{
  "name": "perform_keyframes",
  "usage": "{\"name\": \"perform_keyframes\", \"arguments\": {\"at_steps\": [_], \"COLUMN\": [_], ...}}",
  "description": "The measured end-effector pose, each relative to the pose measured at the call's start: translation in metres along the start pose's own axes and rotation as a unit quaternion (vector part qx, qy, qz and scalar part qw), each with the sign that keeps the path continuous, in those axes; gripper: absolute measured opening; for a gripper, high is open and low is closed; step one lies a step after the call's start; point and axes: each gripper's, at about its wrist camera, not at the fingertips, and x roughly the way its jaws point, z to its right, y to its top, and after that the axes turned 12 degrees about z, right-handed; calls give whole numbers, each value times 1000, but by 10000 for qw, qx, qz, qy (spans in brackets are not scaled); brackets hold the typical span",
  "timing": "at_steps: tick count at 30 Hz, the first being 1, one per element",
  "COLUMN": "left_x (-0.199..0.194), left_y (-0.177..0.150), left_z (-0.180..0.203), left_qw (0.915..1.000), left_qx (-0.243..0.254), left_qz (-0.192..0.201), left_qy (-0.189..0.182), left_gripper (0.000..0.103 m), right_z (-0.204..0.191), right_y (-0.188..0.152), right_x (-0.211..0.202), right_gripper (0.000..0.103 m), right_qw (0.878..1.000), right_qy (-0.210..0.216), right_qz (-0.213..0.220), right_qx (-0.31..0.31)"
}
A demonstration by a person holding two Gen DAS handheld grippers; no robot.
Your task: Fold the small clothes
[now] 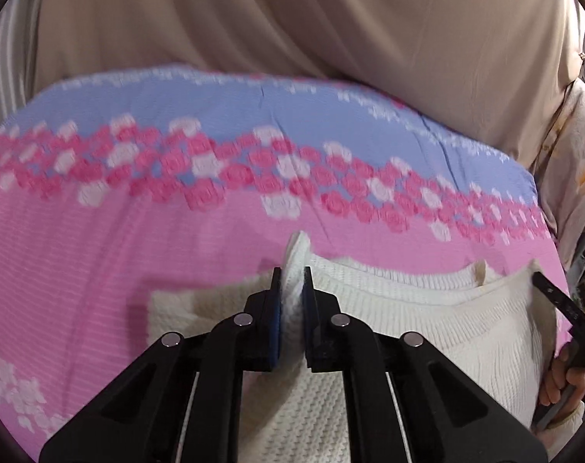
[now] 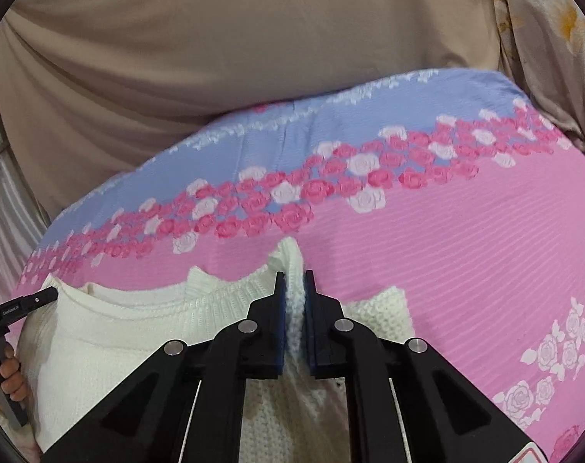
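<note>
A white knitted sweater [image 1: 427, 332] lies on a bed covered by a pink and blue bedspread [image 1: 99, 239] printed with a band of pink and white roses. The left tongs [image 1: 292, 293] are clamped on a bunched fold of the sweater's knit at one shoulder, the white fabric pinched between the blue pads and poking out beyond the tips. The right tongs [image 2: 294, 295] are clamped the same way on the opposite shoulder, beside the ribbed neckline [image 2: 215, 293]. The sweater's body hangs toward the near side between the two grips, while a sleeve [image 2: 385, 308] lies flat on the bedspread just right of the right tongs. At the far side of the bed hangs a beige curtain [image 1: 292, 19]. In each wrist view, the other tongs' handle and the hand [image 1: 566, 378] holding it show at the edge.
</note>
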Motion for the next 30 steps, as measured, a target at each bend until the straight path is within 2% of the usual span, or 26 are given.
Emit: {"name": "perform_keyframes", "arguments": {"at_steps": [2, 5, 6, 9, 11, 12, 14, 15, 16, 18, 21, 22, 26, 30], "left_x": [3, 34, 36, 37, 33, 24, 2, -15, -30, -55, -64, -63, -52, -61], "left_y": [4, -15, -21, -21, -21, -20, -17, -16, -17, -22, -44, -54, -87, -99], "left_z": [-5, -12, -10, -3, -3, -4, 1, 4, 10, 29, 59, 66, 74, 71], "left_qw": [9999, 9984, 9986, 9971, 9970, 9975, 9973, 9967, 9965, 9975, 9976, 9970, 9952, 9942], "left_qx": [25, 78, 182, 374, 368, 276, 257, 304, 334, 395, 686, 774, 849, 954], "left_qz": [-30, -440, -296, -291, -266, -198, -35, 139, 281, 365, 77, -35, -462, -388], "left_qy": [119, 333, 400, 595, 627, 616, 693, 746, 713, 469, 106, 66, 173, 297], "left_gripper": [8, 8, 8, 9, 12, 16, 24, 32, 46, 58, 58, 58, 58, 59], "right_z": [4, 13, 8, 0, -2, -5, -21, -34, -47, -80, -123, -133, -144, -105], "right_y": [0, -16, -11, -10, -7, -4, -1, -3, -7, -25, -59, -70, -96, -94], "right_x": [5, 39, 39, 40, 23, 6, -20, -30, -37, -44, -48, -50, -60, -74], "right_gripper": [8, 7, 7, 8, 10, 18, 23, 23, 23, 23, 23, 23, 21, 19], "right_qw": [9998, 9944, 9942, 9915, 9934, 9951, 9969, 9987, 9996, 9972, 9878, 9850, 9824, 9895], "right_qy": [-195, -544, -620, -863, -934, -915, -777, -488, -168, 500, 1119, 1212, 993, 682], "right_qz": [-80, -902, -869, -912, -625, -346, -67, -64, -141, -423, -806, -856, -840, -745], "right_qx": [9, 23, -113, -350, -213, -121, -133, -162, -194, -360, -726, -881, -1339, -1031]}}
